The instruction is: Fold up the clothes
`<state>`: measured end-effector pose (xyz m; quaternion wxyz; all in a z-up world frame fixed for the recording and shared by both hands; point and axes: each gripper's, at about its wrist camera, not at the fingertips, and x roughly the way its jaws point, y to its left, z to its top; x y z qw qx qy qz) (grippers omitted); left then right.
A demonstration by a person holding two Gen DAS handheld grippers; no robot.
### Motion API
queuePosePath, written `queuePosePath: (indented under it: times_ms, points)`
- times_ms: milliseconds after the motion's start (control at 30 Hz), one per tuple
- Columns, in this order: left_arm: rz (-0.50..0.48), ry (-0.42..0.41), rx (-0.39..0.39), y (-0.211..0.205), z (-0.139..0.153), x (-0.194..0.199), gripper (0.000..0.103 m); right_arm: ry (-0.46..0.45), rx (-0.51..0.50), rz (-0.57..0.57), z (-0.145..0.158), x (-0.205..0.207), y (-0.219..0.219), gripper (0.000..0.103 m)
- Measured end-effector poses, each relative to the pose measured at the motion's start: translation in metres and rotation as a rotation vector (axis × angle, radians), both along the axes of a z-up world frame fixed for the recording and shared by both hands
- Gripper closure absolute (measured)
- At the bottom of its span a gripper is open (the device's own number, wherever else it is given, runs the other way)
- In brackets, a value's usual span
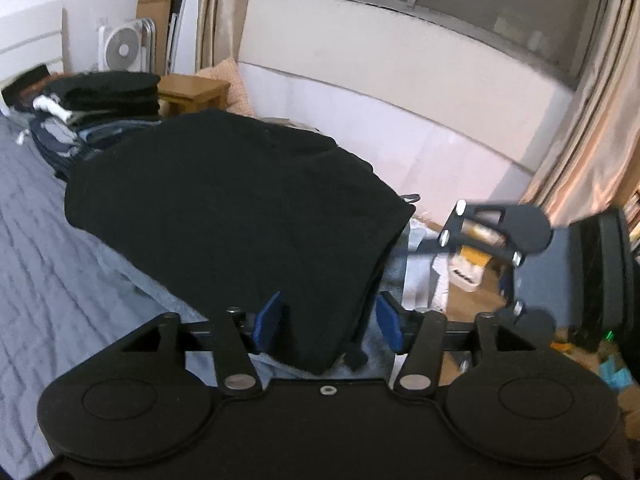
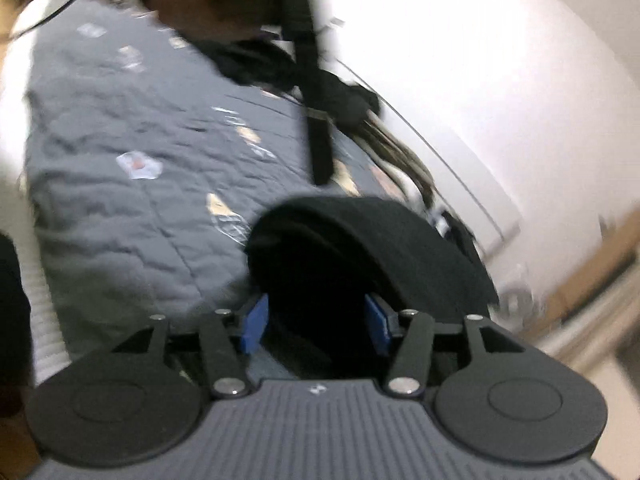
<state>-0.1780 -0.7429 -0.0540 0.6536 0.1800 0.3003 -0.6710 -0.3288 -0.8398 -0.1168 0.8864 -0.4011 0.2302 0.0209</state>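
A folded black garment (image 1: 224, 200) hangs in a thick bundle above the grey quilted bed (image 1: 36, 248). My left gripper (image 1: 329, 322) is shut on its near edge. The blue pads (image 1: 267, 322) stand partly apart with the fold between them, and cloth hides the fingertips. The right gripper's black frame (image 1: 500, 232) shows at the garment's right side, pointing in toward it. In the right wrist view the black garment (image 2: 360, 236) arches over my right gripper (image 2: 316, 324), which is shut on it, cloth filling the gap between its blue pads (image 2: 253, 326).
A stack of folded clothes (image 1: 100, 96) sits at the bed's far end beside a wooden stool (image 1: 192, 92) and a white fan (image 1: 122, 50). Curtains (image 1: 580, 152) and floor clutter (image 1: 468, 272) are to the right. Dark clothes (image 2: 256, 64) lie on the bed (image 2: 120, 160) near a white wall (image 2: 480, 80).
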Motion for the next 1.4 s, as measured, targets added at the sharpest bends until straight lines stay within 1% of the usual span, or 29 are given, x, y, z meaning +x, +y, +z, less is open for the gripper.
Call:
queuePosePath:
  times_ms: [67, 133, 200, 300, 333, 400, 433, 467, 500, 533, 567, 600, 633, 700, 733, 767, 900, 1000, 1033, 1100, 1133, 1200, 1233, 1267, 1300, 1367, 1400]
  points:
    - [0.012, -0.049, 0.001, -0.001, -0.002, -0.016, 0.042, -0.011, -0.005, -0.033, 0.001, -0.001, -0.005, 0.047]
    - [0.019, -0.106, 0.001, -0.002, -0.008, -0.034, 0.042, -0.023, -0.011, -0.066, 0.002, -0.002, -0.01, 0.047]
    - [0.028, -0.193, 0.009, -0.004, -0.018, -0.05, 0.041, -0.034, -0.016, -0.099, 0.003, -0.003, -0.015, 0.047]
    - [0.083, -0.341, 0.007, -0.01, -0.032, -0.062, 0.041, -0.052, -0.024, -0.149, 0.004, -0.004, -0.022, 0.046]
    - [0.088, -0.373, 0.009, -0.013, -0.034, -0.065, 0.041, -0.057, -0.027, -0.166, 0.004, -0.005, -0.025, 0.046]
    - [0.059, -0.411, 0.041, -0.019, -0.042, -0.069, 0.043, -0.069, -0.032, -0.199, 0.005, -0.006, -0.029, 0.045]
    - [0.047, -0.437, 0.058, -0.021, -0.046, -0.071, 0.053, -0.059, -0.036, -0.21, 0.003, -0.003, -0.032, 0.044]
    - [0.043, -0.459, 0.067, -0.022, -0.049, -0.07, 0.067, -0.038, -0.041, -0.216, -0.002, 0.002, -0.035, 0.045]
    - [0.047, -0.447, 0.065, -0.02, -0.049, -0.067, 0.069, -0.017, -0.046, -0.223, -0.007, 0.007, -0.037, 0.045]
    - [0.051, -0.434, 0.063, -0.017, -0.048, -0.064, 0.073, -0.007, -0.056, -0.233, -0.011, 0.012, -0.04, 0.056]
    - [0.06, -0.418, 0.052, -0.014, -0.046, -0.062, 0.078, -0.018, -0.06, -0.251, -0.011, 0.013, -0.044, 0.079]
    - [0.067, -0.408, 0.038, -0.009, -0.042, -0.064, 0.079, -0.04, -0.058, -0.274, -0.009, 0.014, -0.048, 0.09]
    - [0.068, -0.402, 0.025, -0.005, -0.038, -0.065, 0.079, -0.062, -0.057, -0.298, -0.007, 0.015, -0.052, 0.096]
    - [0.048, -0.371, 0.009, -0.002, -0.032, -0.072, 0.08, -0.101, -0.047, -0.332, 0.003, 0.012, -0.06, 0.096]
    - [0.034, -0.367, 0.01, -0.003, -0.032, -0.076, 0.082, -0.112, -0.047, -0.352, 0.007, 0.011, -0.064, 0.096]
    - [0.021, -0.364, 0.011, -0.005, -0.032, -0.081, 0.082, -0.121, -0.052, -0.373, 0.011, 0.011, -0.069, 0.096]
    - [-0.021, -0.362, 0.054, -0.018, -0.054, -0.091, 0.082, -0.059, -0.069, -0.405, 0.004, 0.01, -0.084, 0.096]
    - [-0.016, -0.327, 0.09, -0.021, -0.068, -0.081, 0.082, 0.005, -0.068, -0.395, -0.008, 0.01, -0.086, 0.095]
    - [-0.014, -0.316, 0.101, -0.021, -0.072, -0.078, 0.082, 0.013, -0.061, -0.388, -0.01, 0.008, -0.085, 0.092]
    - [-0.002, -0.295, 0.071, -0.011, -0.064, -0.074, 0.081, 0.008, -0.013, -0.395, -0.006, 0.004, -0.085, 0.091]
    - [0.009, -0.294, 0.061, -0.006, -0.059, -0.073, 0.079, 0.002, 0.01, -0.396, -0.003, 0.001, -0.084, 0.09]
    - [0.024, -0.318, 0.021, 0.002, -0.048, -0.071, 0.07, 0.0, 0.03, -0.398, 0.003, -0.003, -0.079, 0.085]
    - [0.036, -0.33, -0.004, 0.006, -0.043, -0.072, 0.061, 0.011, 0.043, -0.396, 0.006, -0.006, -0.077, 0.08]
    - [0.041, -0.331, -0.022, 0.004, -0.04, -0.073, 0.057, 0.023, 0.057, -0.394, 0.01, -0.009, -0.075, 0.073]
    - [0.045, -0.334, -0.039, 0.001, -0.037, -0.075, 0.056, 0.027, 0.068, -0.397, 0.013, -0.013, -0.074, 0.071]
    - [0.04, -0.359, -0.056, -0.007, -0.037, -0.082, 0.046, 0.013, 0.1, -0.415, 0.021, -0.018, -0.071, 0.067]
    - [0.032, -0.384, -0.061, -0.013, -0.04, -0.088, 0.046, -0.005, 0.125, -0.426, 0.025, -0.02, -0.07, 0.067]
